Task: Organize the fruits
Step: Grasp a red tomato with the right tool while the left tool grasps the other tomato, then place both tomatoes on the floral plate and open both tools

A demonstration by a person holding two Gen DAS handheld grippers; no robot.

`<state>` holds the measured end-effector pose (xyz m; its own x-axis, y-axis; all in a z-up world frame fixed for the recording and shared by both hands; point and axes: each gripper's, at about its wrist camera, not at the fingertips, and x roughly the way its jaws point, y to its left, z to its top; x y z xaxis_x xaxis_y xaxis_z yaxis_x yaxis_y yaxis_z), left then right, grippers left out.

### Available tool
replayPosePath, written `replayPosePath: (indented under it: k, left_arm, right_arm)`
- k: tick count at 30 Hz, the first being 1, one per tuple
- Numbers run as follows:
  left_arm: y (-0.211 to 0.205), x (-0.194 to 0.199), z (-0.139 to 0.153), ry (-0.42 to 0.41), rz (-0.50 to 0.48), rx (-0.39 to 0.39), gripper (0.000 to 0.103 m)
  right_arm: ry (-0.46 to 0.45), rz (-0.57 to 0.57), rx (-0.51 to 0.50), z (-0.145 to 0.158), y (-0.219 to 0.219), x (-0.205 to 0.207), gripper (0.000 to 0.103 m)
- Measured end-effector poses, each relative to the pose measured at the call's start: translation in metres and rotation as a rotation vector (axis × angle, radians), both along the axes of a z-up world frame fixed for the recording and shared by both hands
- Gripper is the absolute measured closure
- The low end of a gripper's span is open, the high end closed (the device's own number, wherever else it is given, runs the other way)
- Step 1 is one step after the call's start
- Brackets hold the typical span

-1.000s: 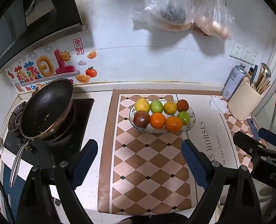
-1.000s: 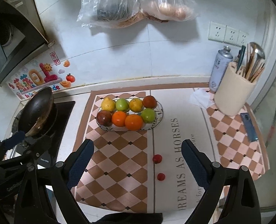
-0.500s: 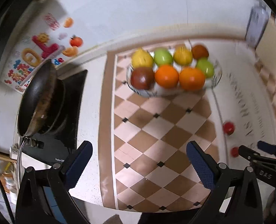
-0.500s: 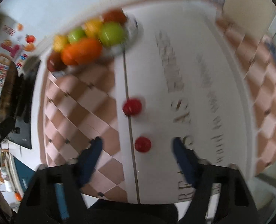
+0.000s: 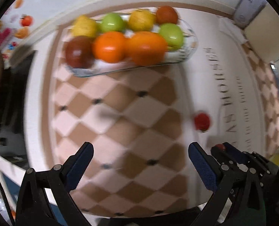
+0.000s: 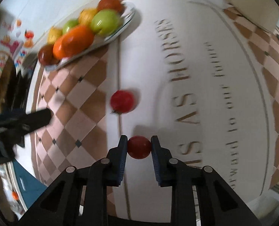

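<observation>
We see the right gripper (image 6: pixel 139 146) clamped across the middle of a small round red fruit (image 6: pixel 139 147) on the patterned mat (image 6: pixel 177 113); probably light, smooth, bruisable. Left gripper (image 5: pixel 139 162) spread wide, empty. The second red fruit (image 6: pixel 122 101) lies near.

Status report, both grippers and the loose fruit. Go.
Right gripper shut on near red fruit. Left gripper open, empty, over the mat. Second red fruit loose, short of the fruit dish. Nothing blocking.

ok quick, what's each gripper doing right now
Left gripper: open, nothing between its fingers.
Right gripper: shut on the nearer small red fruit, which sits on the mat.
</observation>
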<state>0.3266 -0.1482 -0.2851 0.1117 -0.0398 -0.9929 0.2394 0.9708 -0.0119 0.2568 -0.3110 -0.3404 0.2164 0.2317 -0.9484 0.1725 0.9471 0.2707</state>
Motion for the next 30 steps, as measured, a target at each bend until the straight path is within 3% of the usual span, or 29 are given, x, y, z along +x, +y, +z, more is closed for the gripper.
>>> replayPosePath:
  k: [2,4,6,10,12,16,22,30]
  left_arm:
    - [-0.018,0.003,-0.009,0.028,-0.026,-0.041,0.001]
    - [-0.038,0.005,-0.020,0.051,-0.061,-0.067,0.010]
    - [-0.058,0.006,-0.029,0.065,-0.097,-0.081,0.026]
    - [-0.086,0.006,-0.041,0.076,-0.152,-0.088,0.040]
    - [-0.096,0.004,-0.046,0.083,-0.172,-0.083,0.056]
    - [-0.107,0.002,-0.055,0.087,-0.184,-0.065,0.075]
    - [-0.087,0.002,-0.048,0.075,-0.099,-0.109,0.076]
    - [-0.005,0.033,0.009,-0.023,0.134,-0.203,0.076]
  right_arm:
    - [-0.011,-0.032,0.000,0.005,-0.018,-0.002,0.076]
    - [-0.009,-0.055,-0.009,0.005,-0.035,-0.003,0.076]
    - [-0.007,-0.073,-0.011,0.005,-0.047,-0.002,0.076]
    - [0.000,-0.097,-0.024,0.007,-0.071,0.001,0.076]
    - [0.000,-0.106,-0.023,0.006,-0.076,0.002,0.076]
    - [-0.001,-0.115,-0.011,0.007,-0.082,0.002,0.076]
    - [-0.025,-0.093,0.005,0.017,-0.079,0.011,0.076]
    - [-0.086,-0.050,0.086,0.029,-0.059,0.058,0.076]
